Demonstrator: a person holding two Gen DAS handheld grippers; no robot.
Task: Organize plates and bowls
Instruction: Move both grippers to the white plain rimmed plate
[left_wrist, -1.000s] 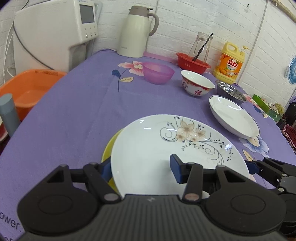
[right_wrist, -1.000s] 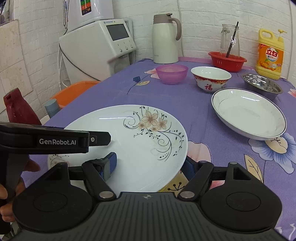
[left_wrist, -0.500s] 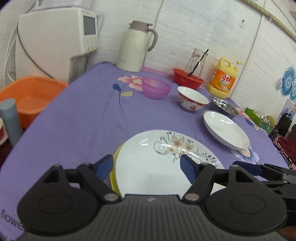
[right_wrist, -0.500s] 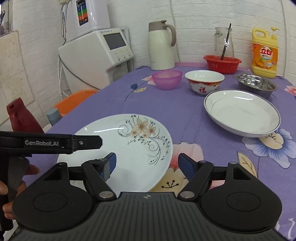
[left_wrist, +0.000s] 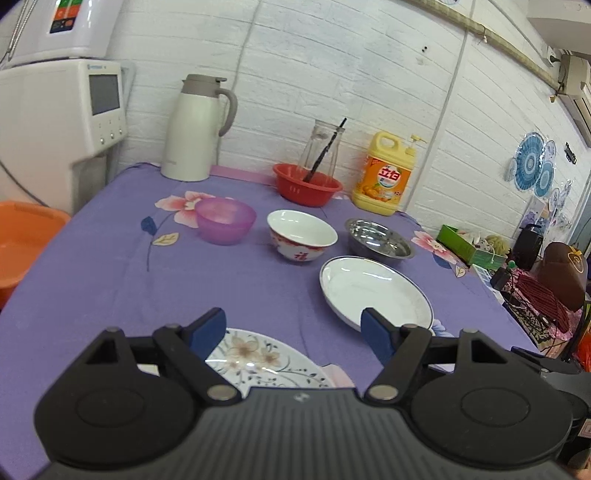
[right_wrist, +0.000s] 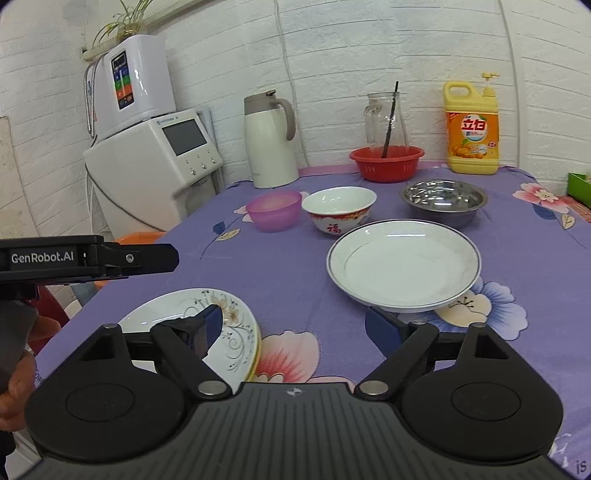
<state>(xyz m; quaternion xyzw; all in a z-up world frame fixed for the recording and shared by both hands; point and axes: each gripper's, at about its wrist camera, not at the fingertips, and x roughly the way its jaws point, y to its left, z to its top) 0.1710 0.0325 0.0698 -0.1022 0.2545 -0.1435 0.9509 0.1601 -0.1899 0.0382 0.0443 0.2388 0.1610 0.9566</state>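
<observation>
Right wrist view: the floral plate (right_wrist: 192, 317) lies flat at the near left of the purple surface (right_wrist: 280, 266), stacked on a yellow plate (right_wrist: 257, 354) whose rim just peeks out at its right side. Beyond and to the right of the floral plate, well apart from it, sits the white plate (right_wrist: 402, 264); behind that plate stand the red-patterned bowl (right_wrist: 338, 212), the pink bowl (right_wrist: 273, 209) and the steel bowl (right_wrist: 443, 201). The right gripper (right_wrist: 293, 325) has its fingers spread and holds nothing; the left gripper (left_wrist: 293, 328) is likewise spread and empty above the floral plate.

Judged from here, the risk lies in fetching the white plate: its shallow glazed rim could slip from the fingers, or it could land off-centre on the stack and slide. A low reach may also knock the red-patterned bowl.
</observation>
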